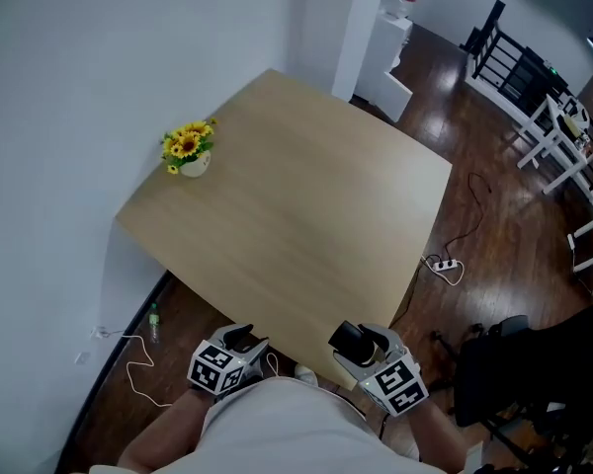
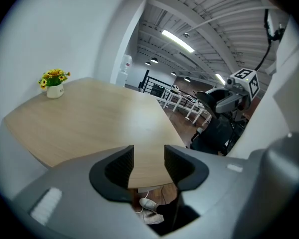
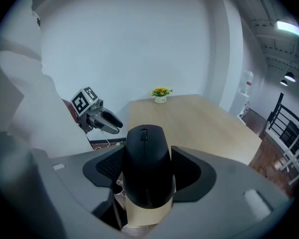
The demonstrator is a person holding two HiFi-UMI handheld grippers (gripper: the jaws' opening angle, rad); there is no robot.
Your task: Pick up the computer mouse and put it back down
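Observation:
A black computer mouse [image 3: 147, 166] sits clamped between the pads of my right gripper [image 3: 148, 167], which is shut on it and holds it in the air over the table's near edge. In the head view the same mouse [image 1: 353, 340] shows in my right gripper [image 1: 361, 347] at the bottom right of the wooden table [image 1: 296, 215]. My left gripper [image 2: 148, 164] hangs near the table's near edge with a gap between its jaws and nothing in it; in the head view my left gripper [image 1: 245, 342] is at the bottom left.
A small white pot of yellow flowers [image 1: 190, 149] stands at the table's far left corner by the wall. A power strip and cable [image 1: 445, 264] lie on the floor to the right. A black chair [image 1: 519, 363] stands at the right, white furniture [image 1: 573, 156] beyond it.

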